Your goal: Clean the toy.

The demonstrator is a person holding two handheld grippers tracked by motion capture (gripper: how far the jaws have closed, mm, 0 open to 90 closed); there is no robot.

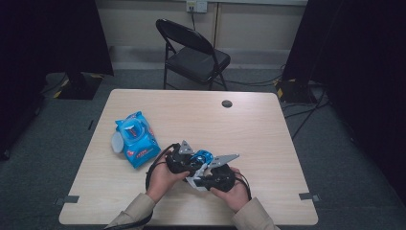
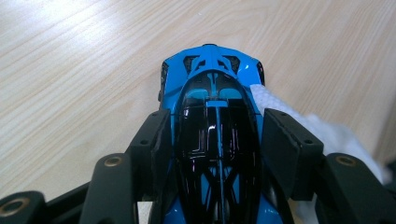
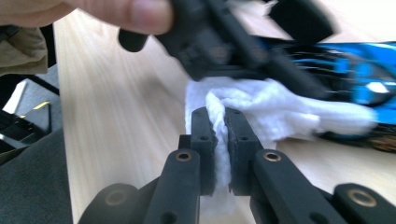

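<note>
Two grippers are bunched up at about 6 o'clock on the table (image 1: 268, 120), near the front edge. The left gripper (image 2: 217, 135) has its pads squeezed against the sides of the blue toy car (image 2: 212, 84), nose pointing away from the camera. The right gripper (image 3: 219, 128) is pinched nearly closed on a fold of white wipe (image 3: 280, 109), which is pressed against the car's side, at 3 o'clock of the car in the left gripper view.

What could go wrong, as far as I can judge: the car body is glossy and tapered, so a hard rub from the wipe could make it twist or squirt forward out of the pads. The wipe is held by just a thin fold, so it could slide out if it drags on a wheel or vent. The two grippers are also really close, and in the right gripper view the other gripper is blurry, so I can't quite tell whether they touch; a knock there seems possible.

Room-wise it's fine. The blue wipe pack (image 1: 136, 139) sits at 9 o'clock of the hands, near but apart, with its lid flipped open. From 12 to 3 o'clock the tabletop is bare up to a small grommet hole (image 1: 227, 103). The front edge is the close one, so a dropped car could roll off toward the person.
</note>
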